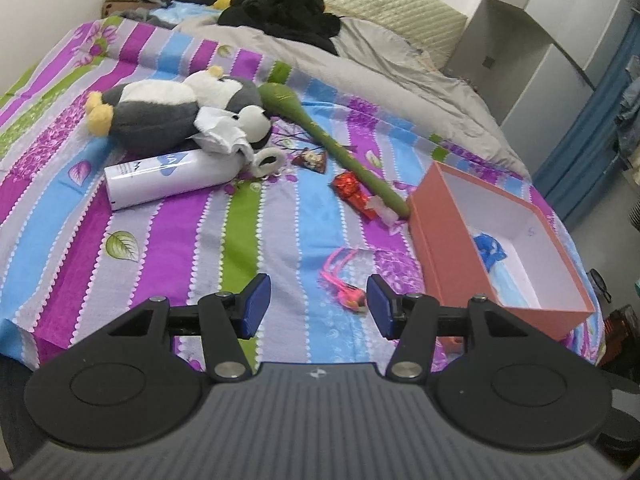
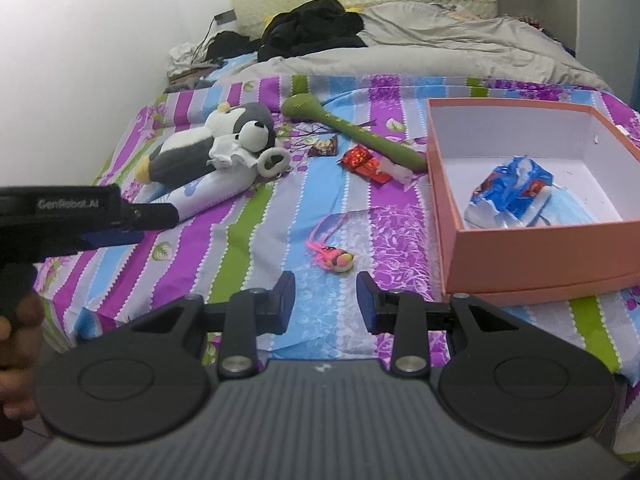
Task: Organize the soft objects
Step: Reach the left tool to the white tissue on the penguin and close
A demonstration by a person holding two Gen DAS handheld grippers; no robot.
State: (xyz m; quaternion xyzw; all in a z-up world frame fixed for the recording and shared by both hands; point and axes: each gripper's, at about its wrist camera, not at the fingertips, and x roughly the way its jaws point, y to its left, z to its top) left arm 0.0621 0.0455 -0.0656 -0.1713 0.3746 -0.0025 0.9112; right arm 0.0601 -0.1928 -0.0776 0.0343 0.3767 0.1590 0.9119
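A grey-and-white plush penguin (image 1: 168, 114) (image 2: 208, 144) lies on the striped bed with crumpled tissue on it. A long green plush stick (image 1: 320, 128) (image 2: 352, 130) reaches toward the pink open box (image 1: 440, 240) (image 2: 532, 256), which holds a blue wrapper (image 2: 512, 194) and a face mask. A small pink toy (image 1: 348, 294) (image 2: 334, 260) lies just ahead of both grippers. My left gripper (image 1: 318, 306) is open and empty, the toy by its right pad. My right gripper (image 2: 325, 302) is open and empty, just short of the toy.
A white tube (image 1: 168, 178) lies under the penguin. A red wrapper (image 1: 354, 192) (image 2: 364, 162) and a dark snack packet (image 1: 312, 158) sit mid-bed. A grey duvet (image 1: 400, 64) and black clothes (image 1: 288, 12) cover the far end. A hand holding the left gripper's body (image 2: 72, 212) shows at left.
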